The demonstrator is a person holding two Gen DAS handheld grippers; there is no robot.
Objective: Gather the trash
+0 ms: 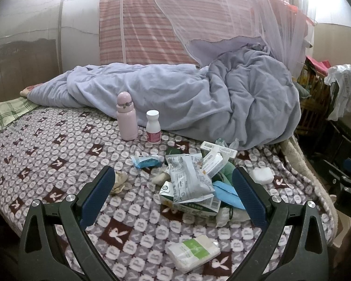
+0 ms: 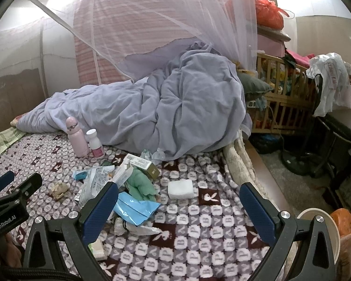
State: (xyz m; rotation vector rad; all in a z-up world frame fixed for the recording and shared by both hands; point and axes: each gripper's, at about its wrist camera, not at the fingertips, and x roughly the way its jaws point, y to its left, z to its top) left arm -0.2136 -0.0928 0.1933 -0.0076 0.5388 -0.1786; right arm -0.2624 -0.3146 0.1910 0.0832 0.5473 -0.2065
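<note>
Between left tongs: trash pile.

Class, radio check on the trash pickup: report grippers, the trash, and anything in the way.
Left gripper open, empty, above the trash pile. Right gripper open, empty. Crumpled paper lies apart, left of the pile. Pink bottle and pill bottle upright behind; nothing blocking.

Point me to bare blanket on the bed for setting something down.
Free: the stretch left of the pink bottle and crumpled paper, toward the plaid pillow; also the near-right blanket below the white pad. Crowded: the trash pile mid-bed, up to the duvet.
</note>
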